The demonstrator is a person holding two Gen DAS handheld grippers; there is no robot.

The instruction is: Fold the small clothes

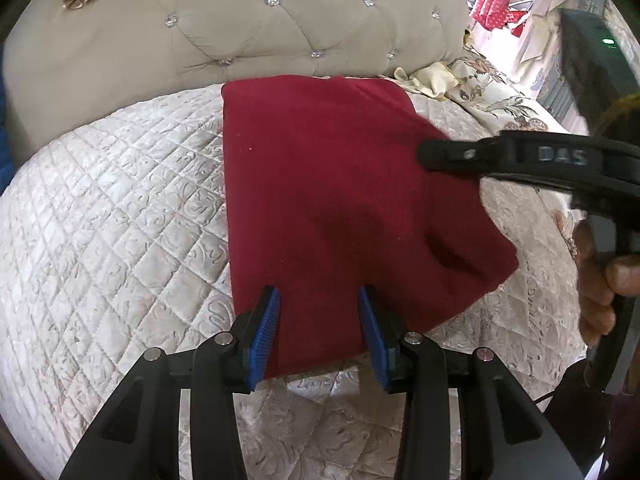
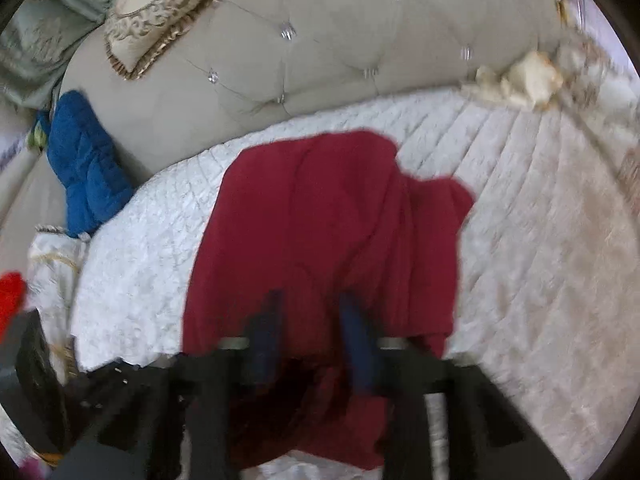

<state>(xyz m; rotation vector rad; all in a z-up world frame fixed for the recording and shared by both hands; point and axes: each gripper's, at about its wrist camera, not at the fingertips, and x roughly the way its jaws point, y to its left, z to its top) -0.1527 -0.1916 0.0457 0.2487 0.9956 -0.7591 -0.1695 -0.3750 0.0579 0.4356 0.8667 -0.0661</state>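
Note:
A dark red garment [image 1: 320, 184] lies partly folded on the quilted white bed cover [image 1: 120, 216]. My left gripper [image 1: 319, 300] is open, its blue pads either side of the garment's near edge, gripping nothing. My right gripper [image 1: 440, 156] reaches in from the right over the garment's right side; its side-on view hides the jaws there. In the blurred right wrist view the right gripper [image 2: 310, 308] is open with its fingers over the red garment [image 2: 320, 220], whose near part hangs bunched below the fingers.
A tufted beige headboard [image 1: 240, 32] stands behind the bed. A cream cloth [image 1: 424, 76] and a floral cover [image 1: 496, 92] lie at the back right. A blue garment [image 2: 84, 164] leans at the left by the headboard, with patterned pillows [image 2: 160, 12] above.

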